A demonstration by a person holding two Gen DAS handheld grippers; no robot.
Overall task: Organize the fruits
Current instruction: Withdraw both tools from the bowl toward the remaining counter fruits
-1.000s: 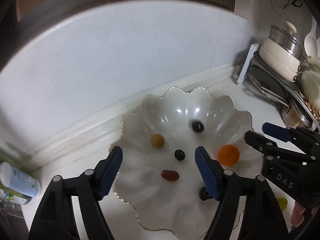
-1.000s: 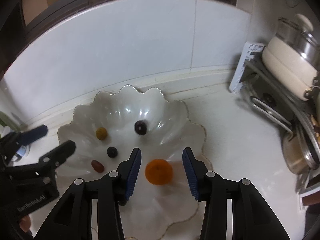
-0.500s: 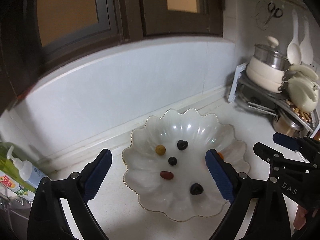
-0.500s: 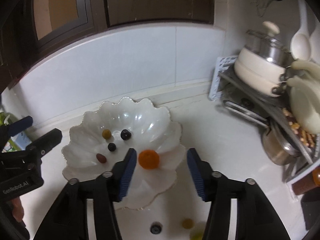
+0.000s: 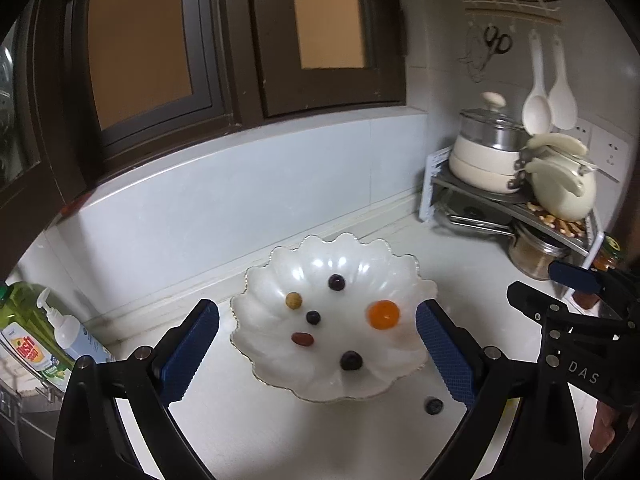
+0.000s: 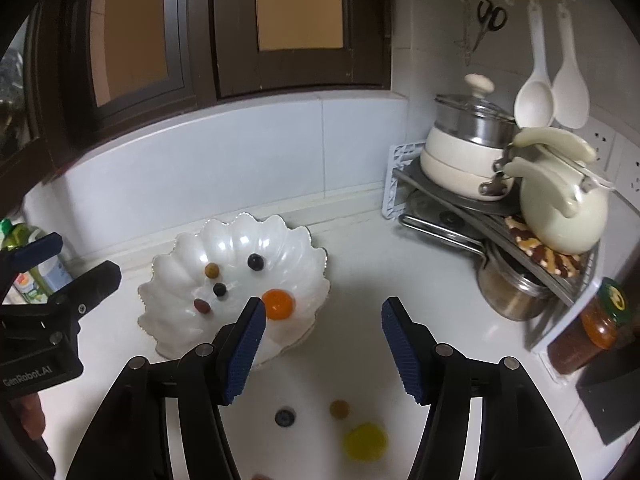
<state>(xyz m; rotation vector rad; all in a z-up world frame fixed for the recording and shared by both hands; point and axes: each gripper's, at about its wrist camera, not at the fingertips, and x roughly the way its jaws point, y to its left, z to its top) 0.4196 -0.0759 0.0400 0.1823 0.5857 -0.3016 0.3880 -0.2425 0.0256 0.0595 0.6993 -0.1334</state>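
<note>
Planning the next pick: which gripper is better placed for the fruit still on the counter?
Right, probably. The right gripper is open, with the blueberry and yellow fruit just below it. The left gripper frames the bowl.

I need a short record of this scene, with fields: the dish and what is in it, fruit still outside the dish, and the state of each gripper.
dish: white scalloped dish on the white counter
in the dish: orange fruit, three dark round fruits, one tan fruit, one reddish oval fruit
outside the dish: blueberry, small brown fruit, yellow fruit, all on the counter in front of the dish
left gripper: open, holds nothing, jaws have just been opening
right gripper: open, holds nothing, jaws have just been opening
</note>
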